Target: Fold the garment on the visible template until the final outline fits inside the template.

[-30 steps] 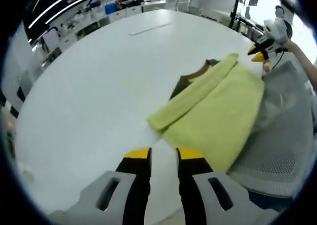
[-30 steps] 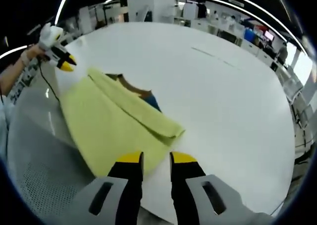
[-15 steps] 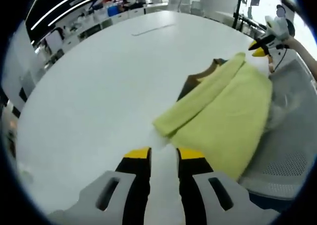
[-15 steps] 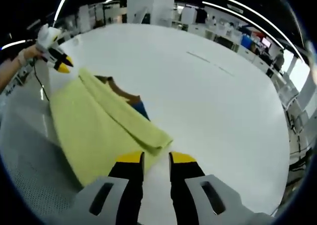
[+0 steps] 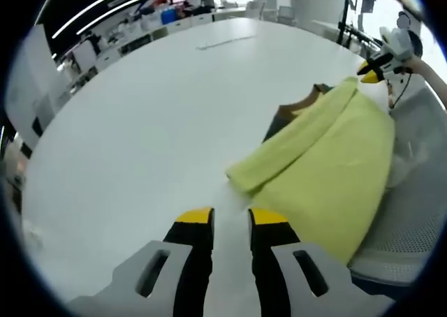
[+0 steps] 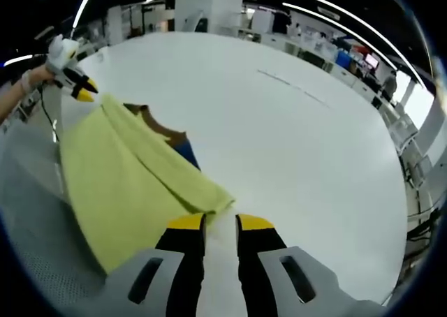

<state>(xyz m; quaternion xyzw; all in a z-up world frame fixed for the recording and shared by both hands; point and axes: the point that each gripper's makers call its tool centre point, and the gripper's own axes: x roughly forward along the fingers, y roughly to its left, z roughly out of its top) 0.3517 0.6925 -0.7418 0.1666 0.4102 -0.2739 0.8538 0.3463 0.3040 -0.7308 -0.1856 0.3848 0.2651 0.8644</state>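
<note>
A yellow-green garment (image 5: 328,163) lies on the white round table (image 5: 140,121), folded, with a long doubled strip along its inner side. A brown and blue piece (image 6: 180,144) shows from under that strip. My left gripper (image 5: 230,218) stands open just short of the strip's near corner, nothing between its yellow tips. My right gripper (image 6: 219,223) is open too, close to the strip's other corner (image 6: 213,204). In each view the other gripper is held by a hand at the garment's far end: the right gripper (image 5: 374,67) and the left gripper (image 6: 78,88).
A grey mesh surface (image 5: 412,219) runs along the table's edge under the garment's outer side, also visible as the grey mesh (image 6: 35,219). Desks, chairs and screens (image 5: 167,10) stand far behind the table. The table top (image 6: 293,142) stretches wide beyond the garment.
Both views have slid a little, so the garment sits further sideways in each. Its fold looks the same, and both pairs of jaws keep the same gap.
</note>
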